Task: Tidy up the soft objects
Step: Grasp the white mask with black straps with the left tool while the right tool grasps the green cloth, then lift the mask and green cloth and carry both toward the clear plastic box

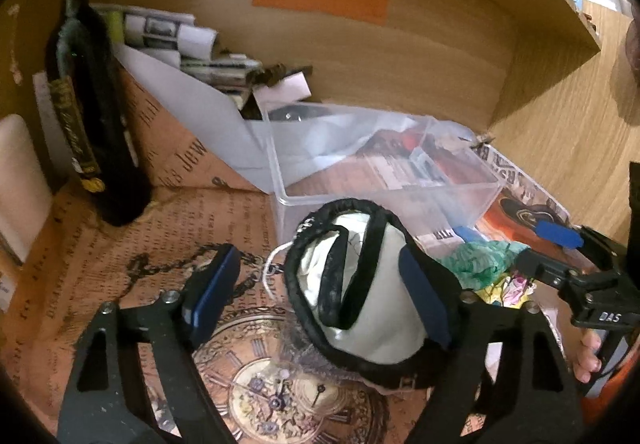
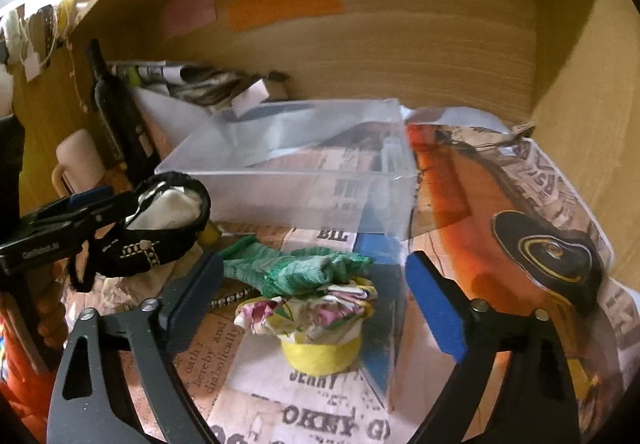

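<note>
A black pouch with white lining [image 1: 360,284] hangs on the right finger of my left gripper [image 1: 320,296], whose jaws stand wide apart; the pouch is lifted above the desk, in front of a clear plastic bin [image 1: 384,179]. In the right wrist view the pouch [image 2: 168,228] is at left, held up by the left gripper [image 2: 112,203]. My right gripper [image 2: 316,308] is open and empty, its fingers on either side of a green cloth [image 2: 296,268], a floral cloth [image 2: 312,314] and a yellow roll [image 2: 320,356] on the desk. The bin [image 2: 296,171] is behind them.
A dark wine bottle [image 1: 84,95] stands at back left beside rolled papers [image 1: 180,39]. A mug [image 2: 76,159] sits at left. The wooden shelf back wall [image 1: 360,55] and side panel [image 2: 580,123] enclose the space. Printed paper [image 1: 120,244] covers the desk.
</note>
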`<action>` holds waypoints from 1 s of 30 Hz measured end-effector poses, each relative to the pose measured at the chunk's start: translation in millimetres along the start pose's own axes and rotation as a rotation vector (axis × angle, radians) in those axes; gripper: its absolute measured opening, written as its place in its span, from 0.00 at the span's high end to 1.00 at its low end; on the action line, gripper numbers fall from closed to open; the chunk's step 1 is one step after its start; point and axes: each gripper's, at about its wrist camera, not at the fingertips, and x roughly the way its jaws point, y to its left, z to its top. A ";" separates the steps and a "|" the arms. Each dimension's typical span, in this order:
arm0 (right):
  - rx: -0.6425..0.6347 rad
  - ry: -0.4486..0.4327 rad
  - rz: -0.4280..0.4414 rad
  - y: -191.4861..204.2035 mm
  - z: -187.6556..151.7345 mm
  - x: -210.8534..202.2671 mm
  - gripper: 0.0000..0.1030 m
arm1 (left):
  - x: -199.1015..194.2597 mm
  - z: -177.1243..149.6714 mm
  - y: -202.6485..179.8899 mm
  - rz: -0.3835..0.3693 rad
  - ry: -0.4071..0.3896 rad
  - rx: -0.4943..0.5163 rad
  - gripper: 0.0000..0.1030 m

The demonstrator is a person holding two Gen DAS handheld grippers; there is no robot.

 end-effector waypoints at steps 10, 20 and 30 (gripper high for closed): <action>-0.087 0.174 0.036 2.4 5.1 42.7 0.54 | 12.1 0.8 -0.3 -0.034 0.035 0.005 0.59; -0.092 0.155 0.044 -0.8 4.4 39.4 0.89 | -4.1 6.1 -4.8 -0.024 -0.007 0.035 0.90; -0.084 0.039 0.018 -4.7 19.4 12.0 0.92 | -40.9 20.7 -19.1 -0.021 -0.125 0.083 0.91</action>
